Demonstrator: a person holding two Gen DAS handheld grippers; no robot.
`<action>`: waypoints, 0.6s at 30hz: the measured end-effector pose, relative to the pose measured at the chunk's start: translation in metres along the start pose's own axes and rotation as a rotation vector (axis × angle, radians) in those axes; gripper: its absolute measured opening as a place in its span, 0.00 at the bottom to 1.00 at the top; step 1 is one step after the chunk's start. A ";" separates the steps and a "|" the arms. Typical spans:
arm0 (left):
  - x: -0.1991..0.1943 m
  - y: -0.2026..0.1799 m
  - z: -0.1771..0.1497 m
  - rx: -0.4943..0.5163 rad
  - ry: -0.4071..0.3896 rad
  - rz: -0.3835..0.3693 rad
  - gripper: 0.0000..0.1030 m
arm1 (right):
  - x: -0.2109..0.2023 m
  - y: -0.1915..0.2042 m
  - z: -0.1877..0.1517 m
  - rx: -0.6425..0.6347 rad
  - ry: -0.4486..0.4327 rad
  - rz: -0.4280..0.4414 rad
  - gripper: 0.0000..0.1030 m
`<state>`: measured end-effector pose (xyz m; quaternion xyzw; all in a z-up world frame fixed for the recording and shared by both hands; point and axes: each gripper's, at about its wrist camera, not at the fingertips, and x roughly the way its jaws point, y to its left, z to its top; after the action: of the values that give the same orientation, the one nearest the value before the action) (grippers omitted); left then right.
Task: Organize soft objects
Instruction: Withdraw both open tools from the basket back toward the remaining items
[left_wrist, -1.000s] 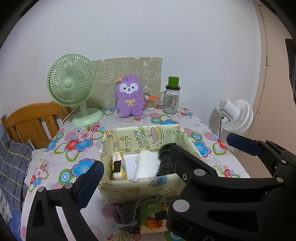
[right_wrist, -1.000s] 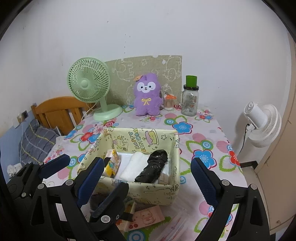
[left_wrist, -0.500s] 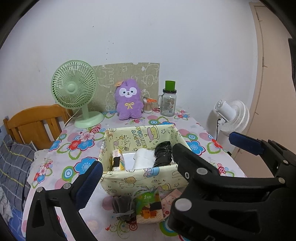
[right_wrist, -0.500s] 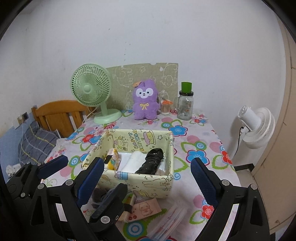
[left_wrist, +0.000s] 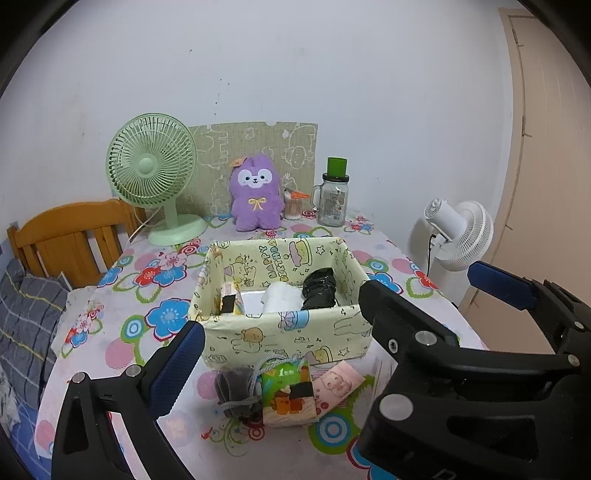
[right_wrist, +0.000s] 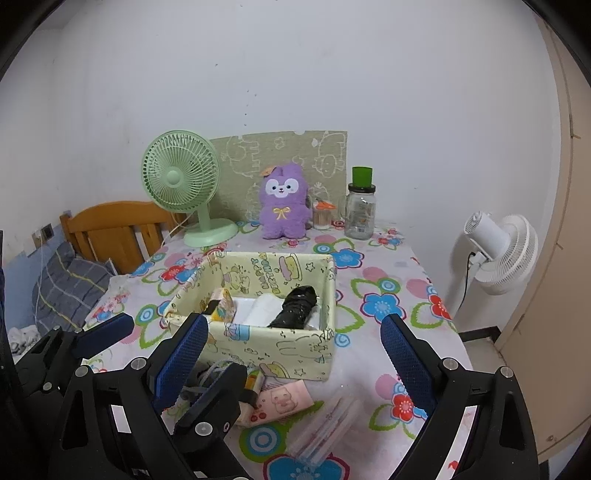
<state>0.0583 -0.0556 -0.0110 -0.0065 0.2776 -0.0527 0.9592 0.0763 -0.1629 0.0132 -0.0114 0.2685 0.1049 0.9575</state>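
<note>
The inner back wall of the yellow storage box (left_wrist: 279, 333) carries the printed words "HAPPY BIRTHDAY". The green tissue pack (left_wrist: 289, 393) in front of it shows what appears to be the numeral "1"; remaining print is illegible.

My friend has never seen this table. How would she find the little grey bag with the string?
Start at the pale yellow cartoon-print fabric box in the middle of the flowered tablecloth. On the cloth just in front of its near wall lie a few small things; the dark grey drawstring pouch is the leftmost. It touches the green cartoon tissue pack and is the only plain, dull, floppy one there.
</note>
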 end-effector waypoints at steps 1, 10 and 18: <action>0.000 0.000 -0.001 0.001 0.000 -0.001 1.00 | -0.001 0.000 -0.002 0.000 -0.001 0.001 0.93; -0.001 -0.005 -0.015 0.008 0.005 -0.024 1.00 | -0.003 -0.002 -0.015 -0.004 0.009 -0.005 0.93; 0.004 -0.009 -0.029 0.016 0.022 -0.044 1.00 | -0.002 -0.005 -0.030 -0.002 0.022 -0.022 0.93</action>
<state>0.0455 -0.0642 -0.0377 -0.0046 0.2877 -0.0761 0.9547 0.0607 -0.1708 -0.0116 -0.0165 0.2787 0.0944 0.9556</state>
